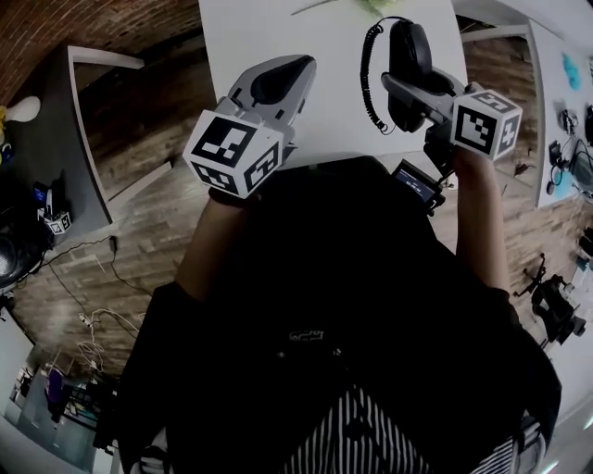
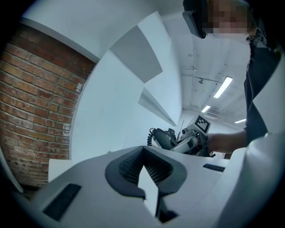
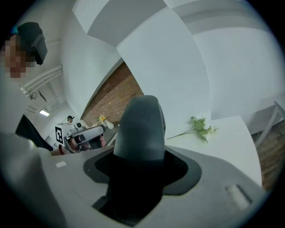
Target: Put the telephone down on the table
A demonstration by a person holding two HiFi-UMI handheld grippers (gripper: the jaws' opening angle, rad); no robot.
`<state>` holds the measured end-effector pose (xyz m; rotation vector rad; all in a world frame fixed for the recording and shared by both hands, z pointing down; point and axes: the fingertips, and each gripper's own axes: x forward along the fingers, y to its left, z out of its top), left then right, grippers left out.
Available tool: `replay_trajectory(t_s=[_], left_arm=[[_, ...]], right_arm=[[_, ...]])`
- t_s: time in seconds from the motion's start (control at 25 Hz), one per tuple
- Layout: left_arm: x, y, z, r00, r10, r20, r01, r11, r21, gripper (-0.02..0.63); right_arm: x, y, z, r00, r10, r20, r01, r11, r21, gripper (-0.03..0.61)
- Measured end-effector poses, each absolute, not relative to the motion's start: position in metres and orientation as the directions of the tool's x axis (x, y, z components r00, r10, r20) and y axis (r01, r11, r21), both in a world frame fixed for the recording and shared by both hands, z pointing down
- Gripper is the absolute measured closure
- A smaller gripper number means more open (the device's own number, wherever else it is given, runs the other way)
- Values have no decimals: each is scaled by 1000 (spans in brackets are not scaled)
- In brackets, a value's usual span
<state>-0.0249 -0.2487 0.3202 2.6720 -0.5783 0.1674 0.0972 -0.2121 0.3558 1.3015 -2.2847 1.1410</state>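
Observation:
The black telephone handset with its coiled cord is over the right part of the white table. My right gripper is shut on it across its middle. In the right gripper view the handset stands up between the jaws of that gripper and hides the gap. My left gripper hovers over the table's near left edge, shut, with nothing in it. The left gripper view shows the handset off to the right. Whether the handset touches the table cannot be seen.
A sprig of green flowers lies at the far side of the white table. A grey table stands to the left and another table with small items to the right. Cables trail on the wooden floor.

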Motion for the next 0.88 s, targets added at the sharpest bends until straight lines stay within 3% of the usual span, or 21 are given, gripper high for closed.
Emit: replay_trajectory(t_s=[0.28, 0.52, 0.88], left_arm=[[-32, -252, 312, 881, -428, 199, -472, -815, 336, 607], [-35, -242, 317, 889, -394, 232, -451, -838, 306, 607], [-26, -248, 326, 848, -466, 253, -529, -765, 368, 607]], right_arm=[[94, -222, 361, -600, -558, 572, -794, 330, -511, 304], [84, -241, 378, -642, -502, 579, -764, 358, -536, 304], [86, -252, 394, -684, -438, 583, -729, 393, -560, 304]])
